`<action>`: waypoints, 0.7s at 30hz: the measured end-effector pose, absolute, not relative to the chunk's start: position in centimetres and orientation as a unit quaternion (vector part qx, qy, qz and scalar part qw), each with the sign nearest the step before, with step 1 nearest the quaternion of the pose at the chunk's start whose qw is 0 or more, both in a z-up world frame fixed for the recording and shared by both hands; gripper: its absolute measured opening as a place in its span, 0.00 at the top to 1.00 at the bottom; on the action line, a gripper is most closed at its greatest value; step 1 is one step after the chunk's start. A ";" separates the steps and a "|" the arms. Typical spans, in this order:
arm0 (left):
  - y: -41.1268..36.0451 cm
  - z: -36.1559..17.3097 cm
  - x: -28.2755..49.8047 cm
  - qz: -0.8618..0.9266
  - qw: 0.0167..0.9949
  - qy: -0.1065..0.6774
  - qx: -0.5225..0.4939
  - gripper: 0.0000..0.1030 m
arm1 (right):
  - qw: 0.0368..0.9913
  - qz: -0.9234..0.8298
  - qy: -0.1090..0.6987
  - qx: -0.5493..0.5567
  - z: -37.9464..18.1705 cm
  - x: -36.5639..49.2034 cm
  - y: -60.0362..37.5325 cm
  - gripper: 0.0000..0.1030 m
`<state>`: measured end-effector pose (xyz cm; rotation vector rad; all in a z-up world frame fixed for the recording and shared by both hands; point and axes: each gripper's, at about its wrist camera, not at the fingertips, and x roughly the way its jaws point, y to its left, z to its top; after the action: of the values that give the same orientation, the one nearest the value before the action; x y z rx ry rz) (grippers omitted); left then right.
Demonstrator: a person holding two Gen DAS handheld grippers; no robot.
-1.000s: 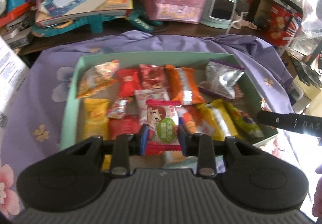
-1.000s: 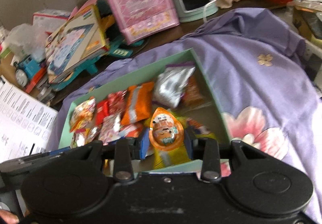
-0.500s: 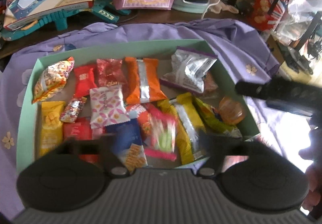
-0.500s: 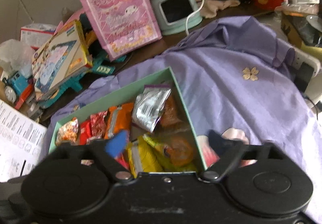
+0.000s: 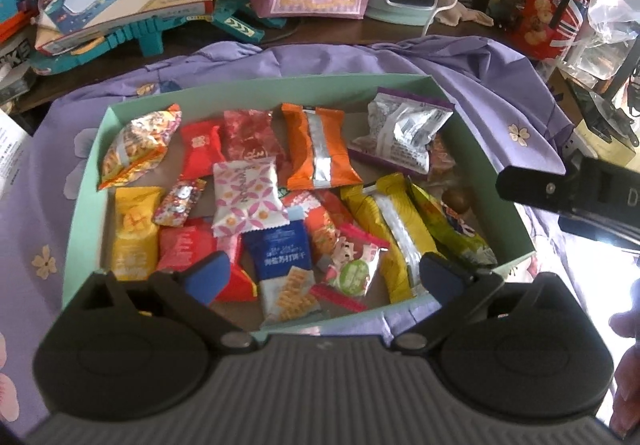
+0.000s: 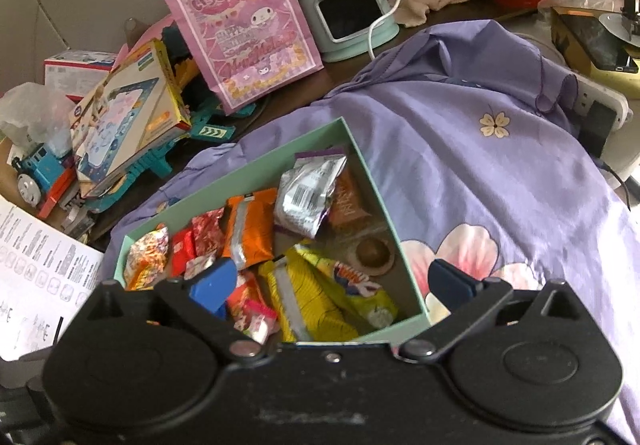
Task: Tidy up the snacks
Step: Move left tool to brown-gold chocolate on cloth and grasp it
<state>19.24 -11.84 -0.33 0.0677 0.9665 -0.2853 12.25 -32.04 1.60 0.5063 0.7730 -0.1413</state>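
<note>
Left wrist view: left gripper (image 5: 320, 277) jaws opening, almost fully spread, nothing between the pads; it hangs over the near edge of the mint box (image 5: 86, 181); the box on the purple cloth (image 5: 480, 69) is packed with snacks: orange packet (image 5: 320, 149) far middle, silver bag (image 5: 404, 133) far right, blue cracker pack (image 5: 286, 269) and pink-green candy (image 5: 352, 269) near, yellow bars (image 5: 392, 229) right; no loose snacks on the cloth here, so sorting looks mostly done.

Right wrist view: right gripper (image 6: 332, 285) jaws likewise opening, empty, above the box's near right corner; brown round sweet (image 6: 374, 253) lies by the right wall; cloth to the right is bare of snacks; a pink gift bag (image 6: 244, 33) stands far behind.
</note>
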 end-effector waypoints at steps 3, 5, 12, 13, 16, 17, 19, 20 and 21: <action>-11.4 0.4 18.3 -0.136 0.879 0.456 0.034 0.00 | 0.894 -0.065 0.371 0.244 2.2 11.3 -31.6 0.00; -11.0 0.9 17.5 -0.136 0.881 0.452 0.035 0.00 | 0.894 -0.063 0.371 0.244 2.5 10.5 -31.2 0.00; -8.2 1.0 13.7 -0.136 0.883 0.447 0.056 0.00 | 0.892 -0.048 0.382 0.239 2.7 7.2 -29.4 0.00; -7.7 0.7 13.1 -0.136 0.881 0.448 0.061 0.00 | 0.891 -0.046 0.385 0.237 2.6 6.7 -29.0 0.00; -6.0 -0.2 11.3 -0.131 0.878 0.455 0.075 0.00 | 0.887 -0.038 0.398 0.232 1.9 5.3 -27.7 0.00; -5.5 -0.6 10.8 -0.129 0.876 0.458 0.078 0.00 | 0.885 -0.035 0.403 0.231 1.5 4.9 -27.2 0.00; -4.5 -1.3 9.7 -0.127 0.873 0.464 0.082 0.00 | 0.879 -0.030 0.416 0.231 0.7 4.2 -26.3 0.00; -3.9 -1.7 9.2 -0.128 0.871 0.467 0.083 0.00 | 0.877 -0.028 0.421 0.231 0.3 3.8 -25.9 0.00; -3.5 -2.1 8.7 -0.129 0.869 0.470 0.084 0.00 | 0.874 -0.027 0.426 0.231 0.0 3.5 -25.6 0.00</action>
<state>8.68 -3.52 -2.08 0.1757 0.9837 -0.2692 3.50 -25.58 -0.05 0.4831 0.8891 -0.0557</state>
